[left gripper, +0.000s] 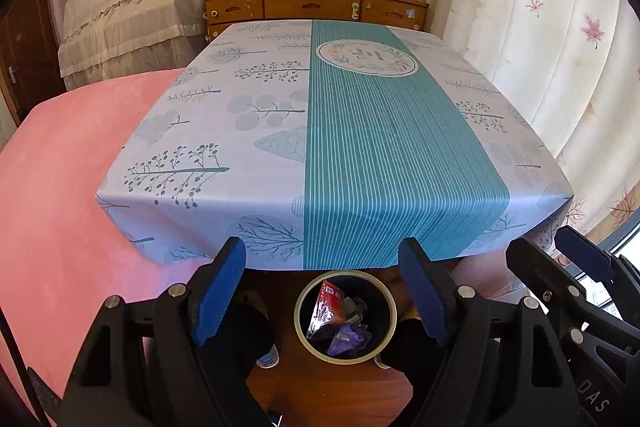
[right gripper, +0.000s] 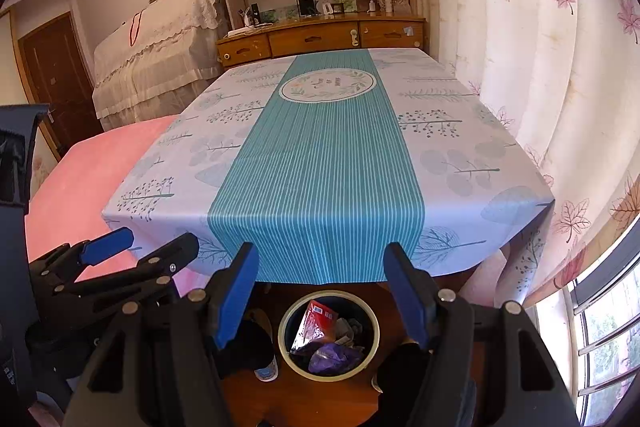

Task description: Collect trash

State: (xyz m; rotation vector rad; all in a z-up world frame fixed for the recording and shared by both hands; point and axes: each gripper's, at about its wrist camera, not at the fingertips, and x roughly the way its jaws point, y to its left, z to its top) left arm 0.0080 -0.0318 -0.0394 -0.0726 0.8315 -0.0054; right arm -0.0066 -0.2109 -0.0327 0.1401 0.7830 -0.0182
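Note:
A round dark trash bin (left gripper: 301, 323) with a pale rim stands on the wooden floor in front of the table; it also shows in the right wrist view (right gripper: 285, 343). Inside lie a red and silver wrapper (left gripper: 326, 311) (right gripper: 311, 327), a purple crumpled wrapper (left gripper: 349, 339) (right gripper: 332, 354) and some grey scraps. My left gripper (left gripper: 325, 291) is open and empty above the bin. My right gripper (right gripper: 322, 293) is open and empty above it too. The left gripper also shows in the right wrist view (right gripper: 140, 245), and the right one at the left wrist view's right edge (left gripper: 556, 247).
A table with a teal and white leaf-print cloth (left gripper: 340, 131) (right gripper: 320, 155) fills the middle. A pink bed (left gripper: 60, 207) lies to the left. A wooden desk with shelves (left gripper: 316, 3) stands behind. Curtains (left gripper: 540, 47) and a window are on the right.

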